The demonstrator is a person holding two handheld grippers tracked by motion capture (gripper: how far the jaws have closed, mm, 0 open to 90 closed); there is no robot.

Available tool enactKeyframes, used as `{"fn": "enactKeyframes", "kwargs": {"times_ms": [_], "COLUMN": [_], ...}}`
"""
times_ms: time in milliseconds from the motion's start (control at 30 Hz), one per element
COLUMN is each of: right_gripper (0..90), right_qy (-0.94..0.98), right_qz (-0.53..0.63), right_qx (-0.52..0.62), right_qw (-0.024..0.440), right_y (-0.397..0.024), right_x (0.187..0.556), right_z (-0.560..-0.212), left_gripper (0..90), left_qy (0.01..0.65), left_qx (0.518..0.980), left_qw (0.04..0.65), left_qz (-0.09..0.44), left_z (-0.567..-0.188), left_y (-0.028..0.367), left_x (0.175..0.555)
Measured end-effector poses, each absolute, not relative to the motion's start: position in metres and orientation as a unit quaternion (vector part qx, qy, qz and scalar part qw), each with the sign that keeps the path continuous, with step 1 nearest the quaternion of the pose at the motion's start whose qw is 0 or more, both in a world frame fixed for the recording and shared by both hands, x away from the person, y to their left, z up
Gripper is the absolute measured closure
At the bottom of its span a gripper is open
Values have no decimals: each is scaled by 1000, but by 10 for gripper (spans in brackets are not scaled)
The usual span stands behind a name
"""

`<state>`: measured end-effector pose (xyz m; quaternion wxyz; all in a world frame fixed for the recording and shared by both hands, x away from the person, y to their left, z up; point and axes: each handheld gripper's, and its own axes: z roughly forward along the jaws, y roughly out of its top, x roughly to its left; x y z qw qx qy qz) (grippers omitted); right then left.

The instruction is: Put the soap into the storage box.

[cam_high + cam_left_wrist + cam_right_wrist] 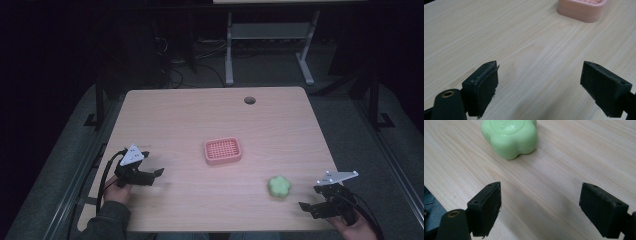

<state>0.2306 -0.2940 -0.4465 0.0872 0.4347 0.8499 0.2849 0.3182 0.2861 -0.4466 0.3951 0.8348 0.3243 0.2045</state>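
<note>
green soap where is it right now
The green soap lies on the table's near right, just ahead of the right tongs, right of the pink tray.

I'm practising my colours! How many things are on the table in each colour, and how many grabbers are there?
Pink: 1, the pink plastic soap dish with a grid top.
Green: 1, the pale green flower-shaped soap.
Black grabbers: 2, the left gripper and the right gripper, both open and holding nothing.
Total: 4, all over the light wooden table.
</note>
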Motion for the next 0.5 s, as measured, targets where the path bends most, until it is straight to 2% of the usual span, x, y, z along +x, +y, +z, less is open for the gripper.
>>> {"fn": "enactKeyframes", "kwargs": {"times_ms": [500], "right_gripper": [152], "right_qy": [861], "right_qz": [271], "right_qx": [421], "right_qw": [83], "right_y": [-274], "right_x": [234], "right_z": [-439], "left_gripper": [144], "left_qy": [310], "left_qx": [841], "left_qw": [392], "left_qz": [207], "left_z": [-444], "left_y": [287], "left_x": [315]}}
